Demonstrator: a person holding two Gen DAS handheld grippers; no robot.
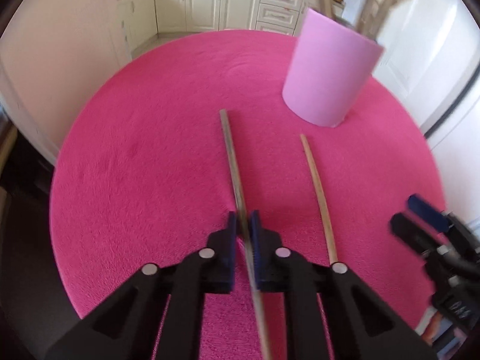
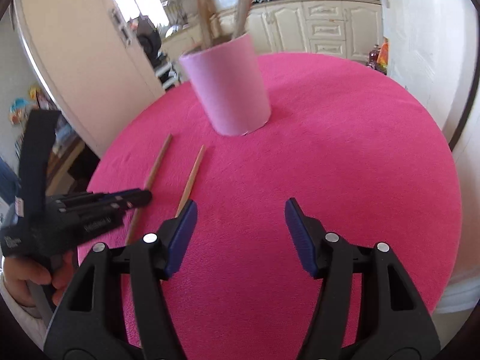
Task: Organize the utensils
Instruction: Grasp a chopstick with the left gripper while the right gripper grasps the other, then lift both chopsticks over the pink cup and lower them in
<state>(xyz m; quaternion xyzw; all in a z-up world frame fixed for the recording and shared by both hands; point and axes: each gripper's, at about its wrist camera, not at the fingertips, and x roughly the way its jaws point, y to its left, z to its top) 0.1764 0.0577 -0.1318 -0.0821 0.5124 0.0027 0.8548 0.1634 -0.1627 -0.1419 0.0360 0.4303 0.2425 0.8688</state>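
Two wooden sticks lie on a round table with a bright pink cloth (image 1: 135, 165). My left gripper (image 1: 242, 223) is shut on the left wooden stick (image 1: 229, 144), which runs back between its blue pads. The second stick (image 1: 316, 186) lies just to its right. A light pink cylinder holder (image 1: 330, 69) stands beyond them, with several wooden utensils (image 1: 372, 9) upright in it. My right gripper (image 2: 241, 210) is open and empty above the cloth; it also shows in the left wrist view (image 1: 420, 213). The right wrist view shows the holder (image 2: 228, 90), both sticks (image 2: 159, 162) (image 2: 193, 174) and the left gripper (image 2: 144, 198).
The table's edge curves round on all sides (image 2: 444, 156). Cream kitchen cabinets (image 1: 210, 6) stand behind, a white fridge (image 1: 435, 60) is at the right, and a white door (image 2: 84, 60) is left of the table.
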